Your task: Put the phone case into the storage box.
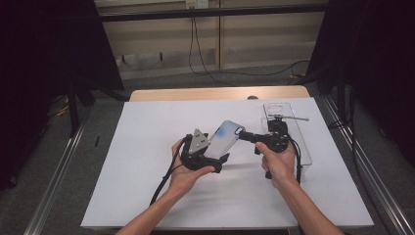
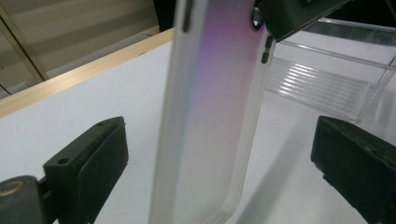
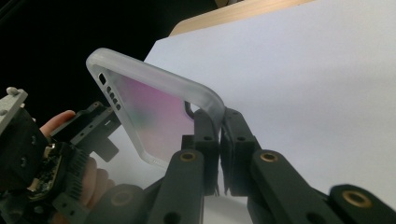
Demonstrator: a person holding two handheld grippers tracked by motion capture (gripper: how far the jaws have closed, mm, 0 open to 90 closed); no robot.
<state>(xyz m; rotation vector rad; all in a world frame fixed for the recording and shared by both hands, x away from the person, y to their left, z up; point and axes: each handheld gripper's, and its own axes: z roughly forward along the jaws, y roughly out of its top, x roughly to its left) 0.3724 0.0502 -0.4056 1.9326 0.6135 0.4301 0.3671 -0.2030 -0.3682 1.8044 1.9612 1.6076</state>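
- Where the white table sheet [image 1: 147,186] runs toward the bottom of the high view, its near edge is cut off behind the person's forearms, and dark curtains swallow both upper corners of the frame.
- Right of centre in the high view, a clear plastic tray [image 1: 303,147] is hard to make out against the sheet; the right hand covers part of its near left side, and in the left gripper view its ribbed floor is cut by the upper right frame edge.
- At mid-frame in the high view, a frosted phone case [image 1: 223,138] hangs tilted above the sheet between the two tools; its top and bottom ends run out of the left gripper view.
- Left of the case, the left gripper [image 1: 205,159] sits in a hand curled under it from below; its jaws stand wide apart on either side of the case, touching neither face.
- Just right of the case, the right gripper [image 1: 242,135] points toward frame left, its handle gripped in a fist; its jaws are pinched tight on the case's corner rim, seen close in the right gripper view.
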